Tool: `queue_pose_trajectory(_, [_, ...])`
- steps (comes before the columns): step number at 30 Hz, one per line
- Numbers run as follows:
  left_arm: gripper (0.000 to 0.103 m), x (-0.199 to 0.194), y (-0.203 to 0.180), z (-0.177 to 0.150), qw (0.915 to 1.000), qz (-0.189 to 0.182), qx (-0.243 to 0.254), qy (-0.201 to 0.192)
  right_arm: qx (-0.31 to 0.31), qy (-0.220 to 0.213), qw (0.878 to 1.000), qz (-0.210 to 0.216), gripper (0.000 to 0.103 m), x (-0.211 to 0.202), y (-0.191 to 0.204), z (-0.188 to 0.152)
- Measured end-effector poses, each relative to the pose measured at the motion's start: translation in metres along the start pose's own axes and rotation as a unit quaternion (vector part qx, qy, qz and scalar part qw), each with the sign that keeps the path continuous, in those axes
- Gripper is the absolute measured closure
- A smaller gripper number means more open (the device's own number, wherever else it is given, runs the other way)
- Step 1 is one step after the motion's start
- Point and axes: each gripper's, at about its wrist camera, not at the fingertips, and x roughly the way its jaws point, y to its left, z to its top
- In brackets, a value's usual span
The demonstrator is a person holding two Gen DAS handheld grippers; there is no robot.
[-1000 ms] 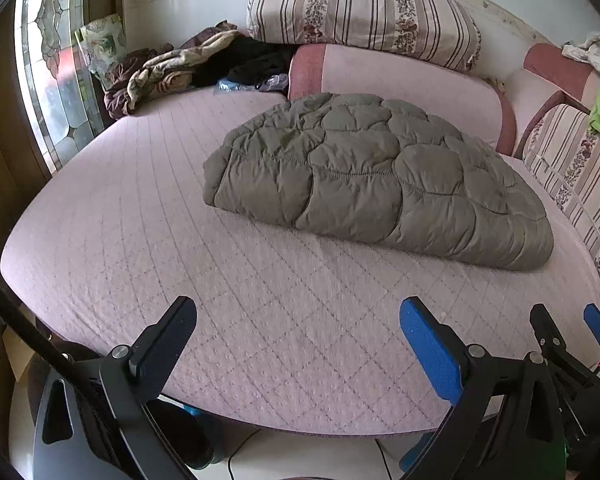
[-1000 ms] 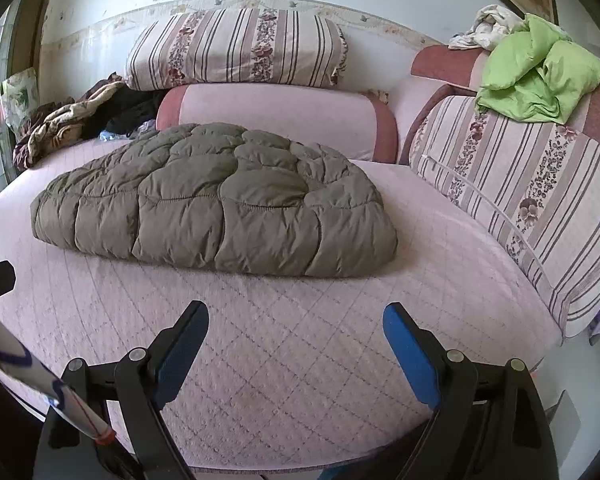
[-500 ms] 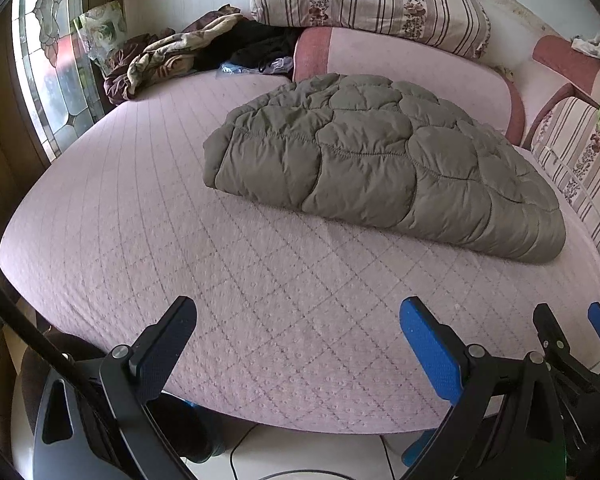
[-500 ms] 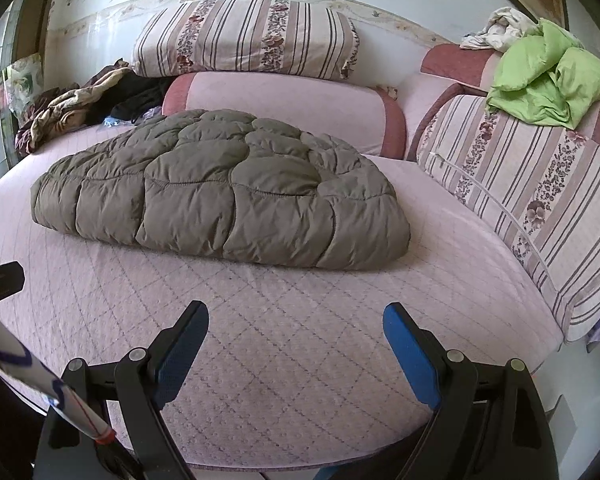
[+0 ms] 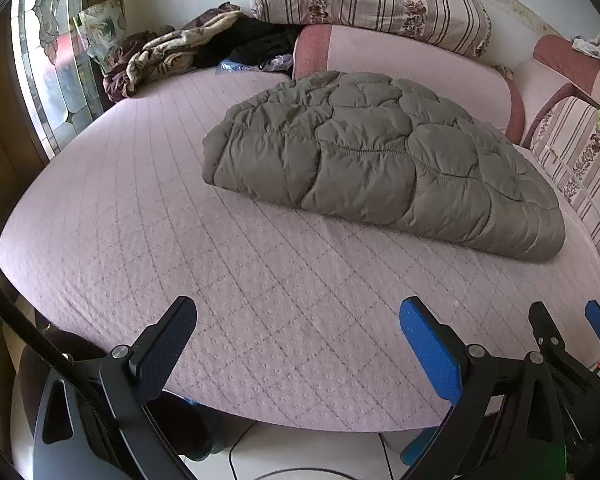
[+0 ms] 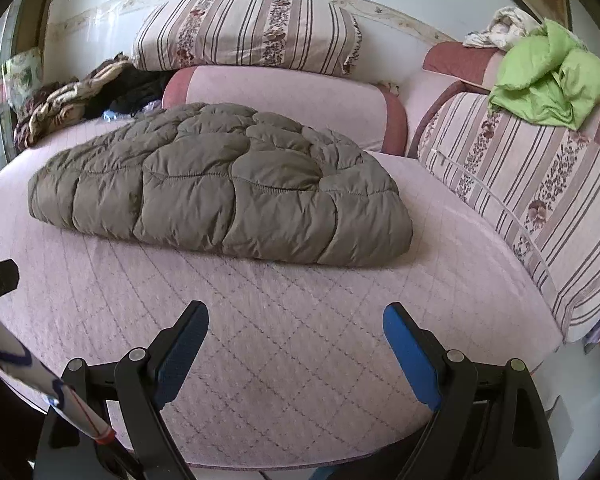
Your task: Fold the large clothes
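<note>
Two grippers hang at the near edge of the bed, and both have their jaws spread wide with nothing between them. The left gripper (image 5: 298,332) is over the front rim of the pink quilted mattress cover (image 5: 148,216), and the right gripper (image 6: 296,334) is just beside it on the right; the tips of the right one also show at the lower right border of the left wrist view.

The task's thing is an olive-grey puffer jacket (image 5: 380,152) (image 6: 224,184). It lies folded into a thick bundle with a rounded outline in the far middle of the bed, well apart from both grippers. Its long straight edge faces the grippers, and its back side is near the pink bolster cushion (image 6: 284,100), perhaps touching it; the view does not make this clear. No sleeve shows from either view.

On top of the bolster lies a striped floral pillow (image 6: 248,32). Along the right side of the bed stands a striped backrest cushion (image 6: 536,192), and a light green garment (image 6: 552,84) is piled on top of it, with a white cloth (image 6: 496,30) behind. In the far left corner there is a heap of crumpled clothes (image 5: 180,54), brown, beige and black. A stained-glass window (image 5: 56,64) is on the left wall. Below the bed edge, a thin cable (image 5: 236,446) lies on the pale floor.
</note>
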Motion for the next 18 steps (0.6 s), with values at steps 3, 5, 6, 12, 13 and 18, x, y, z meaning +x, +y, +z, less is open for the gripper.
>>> queue_pose_trajectory(3, [0.002,0.001,0.0,-0.001,1.0,0.001,0.001,0.003,0.006,0.0,1.0,0.001,0.011,0.001,-0.001,0.003])
queue_pose_trajectory(5, [0.002,0.001,0.003,-0.002,1.0,-0.001,-0.004,0.008,0.009,0.002,1.0,0.004,0.011,0.0,0.0,0.005])
queue_pose_trajectory(6, [0.002,0.002,0.003,-0.002,1.0,-0.003,-0.005,0.008,0.007,0.003,1.0,0.006,0.011,0.0,0.001,0.006])
queue_pose_trajectory(12, [0.002,0.008,0.006,-0.004,0.9998,-0.007,-0.01,0.015,-0.007,-0.011,1.0,0.006,0.011,-0.006,0.009,0.008])
queue_pose_trajectory(13, [0.002,0.008,0.007,-0.005,0.9998,-0.009,-0.011,0.016,-0.008,-0.011,1.0,0.009,0.011,-0.006,0.011,0.008])
queue_pose_trajectory(18, [0.002,0.014,0.011,-0.004,0.9996,-0.005,-0.015,0.023,-0.018,-0.004,1.0,0.018,0.011,-0.002,0.022,0.008])
